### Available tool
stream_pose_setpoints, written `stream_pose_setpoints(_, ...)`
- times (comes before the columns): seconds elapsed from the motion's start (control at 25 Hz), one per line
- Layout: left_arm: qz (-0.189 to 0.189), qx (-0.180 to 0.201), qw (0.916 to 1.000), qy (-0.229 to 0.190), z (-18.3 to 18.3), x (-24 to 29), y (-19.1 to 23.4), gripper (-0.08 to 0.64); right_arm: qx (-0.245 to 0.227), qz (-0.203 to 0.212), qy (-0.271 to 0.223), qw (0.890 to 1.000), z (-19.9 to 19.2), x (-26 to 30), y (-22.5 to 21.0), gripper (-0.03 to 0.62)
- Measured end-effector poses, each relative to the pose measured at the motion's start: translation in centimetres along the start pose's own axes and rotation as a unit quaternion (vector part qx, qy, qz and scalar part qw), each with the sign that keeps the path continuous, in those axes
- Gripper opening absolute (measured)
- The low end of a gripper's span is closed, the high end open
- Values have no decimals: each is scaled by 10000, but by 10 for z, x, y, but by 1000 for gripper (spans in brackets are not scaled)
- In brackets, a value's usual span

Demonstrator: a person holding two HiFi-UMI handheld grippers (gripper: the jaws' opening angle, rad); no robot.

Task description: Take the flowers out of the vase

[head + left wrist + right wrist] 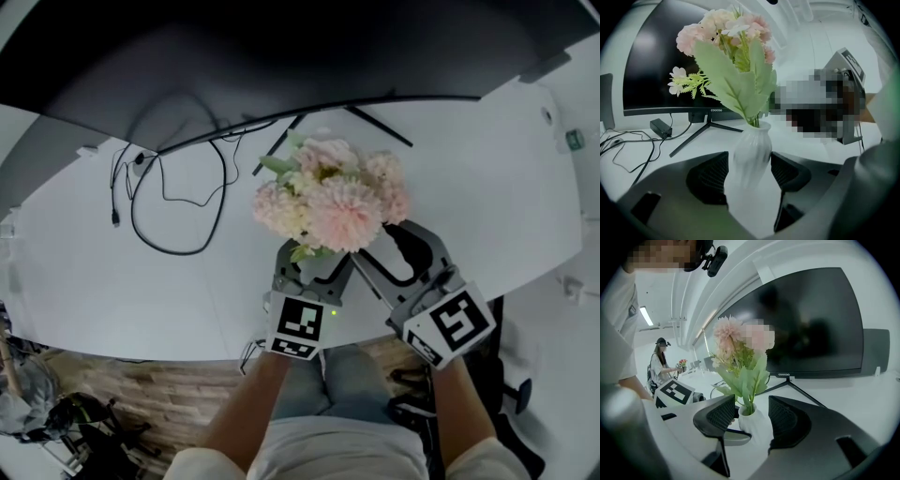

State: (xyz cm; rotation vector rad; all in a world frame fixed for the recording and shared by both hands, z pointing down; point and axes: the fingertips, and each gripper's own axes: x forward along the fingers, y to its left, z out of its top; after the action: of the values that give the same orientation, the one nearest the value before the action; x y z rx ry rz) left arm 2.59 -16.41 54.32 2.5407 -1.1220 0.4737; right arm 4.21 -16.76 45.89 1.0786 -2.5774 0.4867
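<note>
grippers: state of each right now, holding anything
left gripper: open, vase between its jaws, not gripped
right gripper: open, the vase between its jaws too, not gripped

Flowers [330, 197] in vase [752, 150], near tabletop's [487, 187] front edge; monitor [281, 56] behind, along far edge; cables [173, 253] left; left gripper [750, 171], right gripper [752, 420] in front, vase between each one's jaws.

Pink flowers [333, 192], green leaves [740, 89], white vase [752, 150], white table [487, 187].
</note>
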Motion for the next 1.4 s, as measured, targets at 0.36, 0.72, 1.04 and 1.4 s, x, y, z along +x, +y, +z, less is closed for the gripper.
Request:
stream_pose_setpoints(0.36,-85,239,9997,-62,0,8,-5,267,-243,187,7,9995,3,28,5,227)
stream_pose_setpoints(0.72,-69,319,9995,-27,1,9,-6,252,-181,229,-99,9995,5,34,1,193)
stream_pose_setpoints(1.04,-65,328,9994,-37,-2,8,-7,252,-211,220,-155,9994,5,31,4,81)
stream_pose_setpoints(1.4,-57,315,9995,-22,0,9,-7,252,-299,208,-193,9992,7,32,3,63)
